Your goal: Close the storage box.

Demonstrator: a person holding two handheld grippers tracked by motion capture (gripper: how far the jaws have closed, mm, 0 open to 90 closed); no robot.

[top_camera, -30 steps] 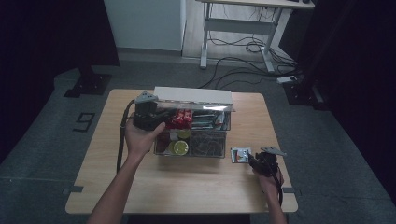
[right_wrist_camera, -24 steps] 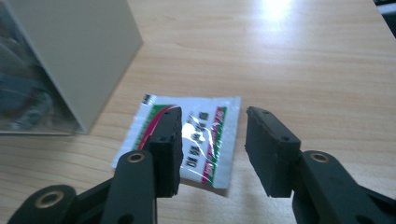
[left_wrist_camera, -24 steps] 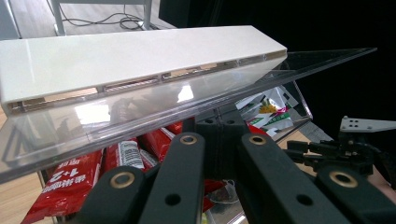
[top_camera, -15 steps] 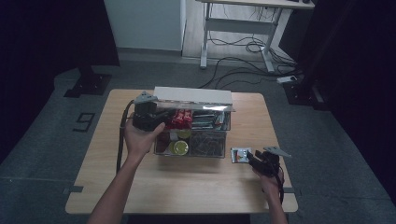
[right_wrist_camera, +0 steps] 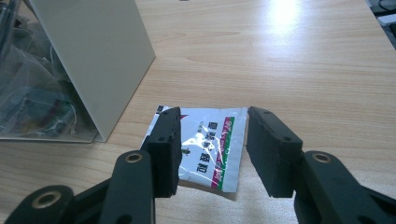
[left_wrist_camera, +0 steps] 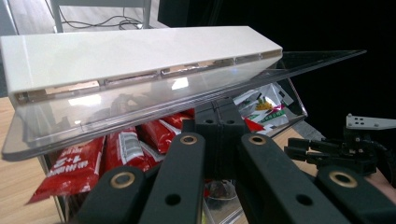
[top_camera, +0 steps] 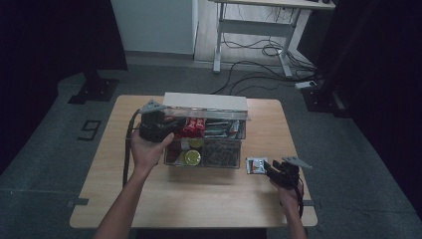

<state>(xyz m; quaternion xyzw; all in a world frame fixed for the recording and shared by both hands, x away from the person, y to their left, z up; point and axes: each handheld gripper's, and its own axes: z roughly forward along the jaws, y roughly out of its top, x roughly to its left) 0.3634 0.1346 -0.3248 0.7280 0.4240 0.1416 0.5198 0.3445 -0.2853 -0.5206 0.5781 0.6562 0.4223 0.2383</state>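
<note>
Now the right gripper [right_wrist_camera: 212, 149] hovers with its jaws apart over the silver packet [right_wrist_camera: 210, 144], which lies flat on the table [top_camera: 209, 199] at about four o'clock from the clear box [top_camera: 204, 144]. At the box's ten o'clock corner, the left gripper [top_camera: 169, 130] is closed at the edge of the lid [left_wrist_camera: 140, 60].

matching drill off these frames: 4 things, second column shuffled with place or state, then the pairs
1. left gripper
2. right gripper
3. silver packet
4. red packets

A. lies flat on the bare table, to the right of the clear box
B. jaws apart, one on each side of the silver packet
C. inside the clear box, under its raised lid
D. jaws shut, at the left end of the clear box, under the lid

Pairs: 1-D, 2-B, 3-A, 4-C
</note>
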